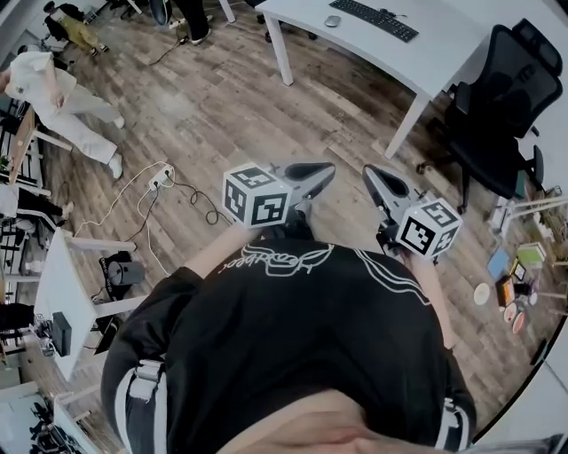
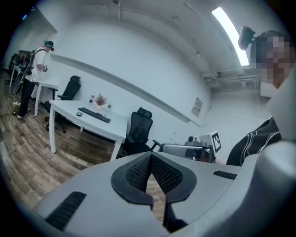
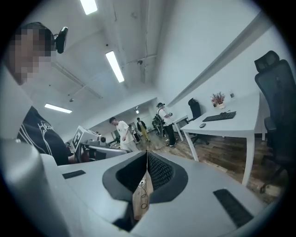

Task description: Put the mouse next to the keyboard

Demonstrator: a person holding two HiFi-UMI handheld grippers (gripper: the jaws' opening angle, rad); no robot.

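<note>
One mouse [image 1: 332,20], one keyboard [image 1: 373,19], one potted plant [image 2: 100,99].

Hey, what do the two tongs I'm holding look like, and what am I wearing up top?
Both the left tongs and right tongs are grey shells with black ribbed pads, each carrying a white cube printed with black square markers. The top is black with white line art.

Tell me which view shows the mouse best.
Head view: the mouse sits clear of the keyboard on the white desk, seen from above. Left gripper view and right gripper view each show it only as a small dark speck far off.
</note>
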